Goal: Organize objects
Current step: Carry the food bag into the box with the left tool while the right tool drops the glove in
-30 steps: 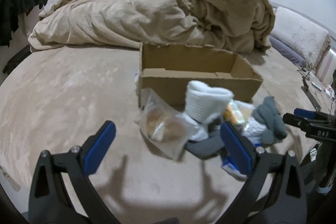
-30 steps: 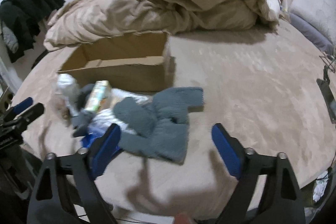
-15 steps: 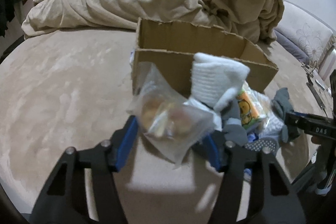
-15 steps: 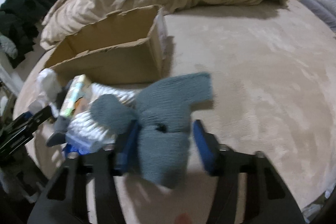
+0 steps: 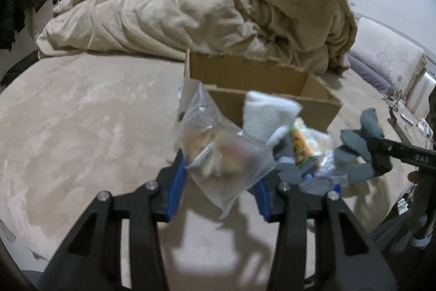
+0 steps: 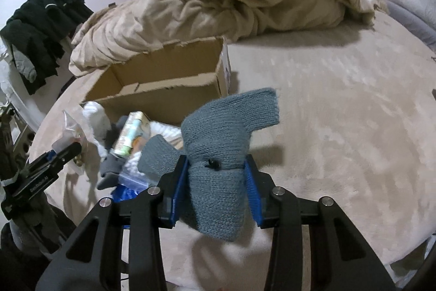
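My left gripper [image 5: 220, 182] is shut on a clear plastic bag of snacks [image 5: 223, 157] and holds it lifted above the bed, in front of the open cardboard box [image 5: 261, 83]. My right gripper [image 6: 216, 179] is shut on a pair of grey knitted socks [image 6: 223, 138], lifted off the bed; the socks [image 5: 365, 143] and the right gripper [image 5: 381, 146] also show in the left wrist view. A white sock [image 5: 268, 115], a small carton with a yellow print [image 5: 299, 145] and blue-white packets [image 5: 316, 182] lie in a pile before the box.
A crumpled beige duvet [image 5: 204, 18] lies behind the box. The beige bed cover [image 6: 340, 113] spreads to the right of the box. Dark clothes [image 6: 41, 26] hang at the left. A headboard and pillows [image 5: 389, 67] stand at the right.
Both grippers have closed, the left on the snack bag and the right on the grey socks, and both have lifted their loads off the bed.
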### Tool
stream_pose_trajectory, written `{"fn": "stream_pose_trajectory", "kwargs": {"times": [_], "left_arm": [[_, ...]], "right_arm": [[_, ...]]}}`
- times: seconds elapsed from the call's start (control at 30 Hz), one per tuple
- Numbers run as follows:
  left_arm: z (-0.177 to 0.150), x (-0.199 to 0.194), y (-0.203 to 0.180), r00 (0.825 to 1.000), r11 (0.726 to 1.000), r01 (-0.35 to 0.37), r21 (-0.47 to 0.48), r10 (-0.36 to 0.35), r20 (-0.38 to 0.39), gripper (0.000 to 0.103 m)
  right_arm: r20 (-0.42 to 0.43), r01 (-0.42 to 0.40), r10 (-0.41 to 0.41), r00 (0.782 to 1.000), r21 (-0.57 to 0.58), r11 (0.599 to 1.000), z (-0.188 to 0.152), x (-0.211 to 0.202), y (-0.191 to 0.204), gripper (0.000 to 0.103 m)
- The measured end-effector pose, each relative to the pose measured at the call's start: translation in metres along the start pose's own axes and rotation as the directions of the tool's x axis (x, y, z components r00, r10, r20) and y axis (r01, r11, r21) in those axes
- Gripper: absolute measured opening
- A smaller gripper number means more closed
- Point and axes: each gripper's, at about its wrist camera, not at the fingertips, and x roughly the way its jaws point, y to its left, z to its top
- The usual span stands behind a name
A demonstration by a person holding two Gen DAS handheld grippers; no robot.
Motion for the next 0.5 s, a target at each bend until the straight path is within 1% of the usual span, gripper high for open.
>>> {"fn": "stream_pose_trajectory", "kwargs": {"times": [0.1,0.27,0.4,0.47,0.5], "left_arm": [[0.007,-0.019,-0.004,0.999,1.000,0.017,-0.002,-0.017,0.028,0.045],[0.032,-0.052,-0.014,0.995,0.998,0.059,0.015,-0.060,0.084,0.045],[0.060,-0.063,-0.025,0.987,0.994,0.094,0.048,-0.099,0.126,0.045],[0.073,-0.060,-0.031,0.985,0.993,0.090,0.076,-0.100,0.141,0.045],[0.080,-0.057,-0.038,0.983,0.991,0.075,0.107,-0.091,0.158,0.046]], "right_arm": [[0.026,-0.010,0.011,1.000,-0.021,1.000,0.007,-0.012,0.010,0.042],[0.076,-0.027,0.030,0.997,-0.046,0.999,0.024,-0.034,0.026,0.042],[0.129,-0.036,0.047,0.990,-0.086,0.996,0.052,-0.048,0.040,0.042],[0.145,-0.033,0.048,0.988,-0.104,0.994,0.062,-0.049,0.044,0.042],[0.152,-0.029,0.046,0.987,-0.113,0.993,0.070,-0.048,0.046,0.042]]}}
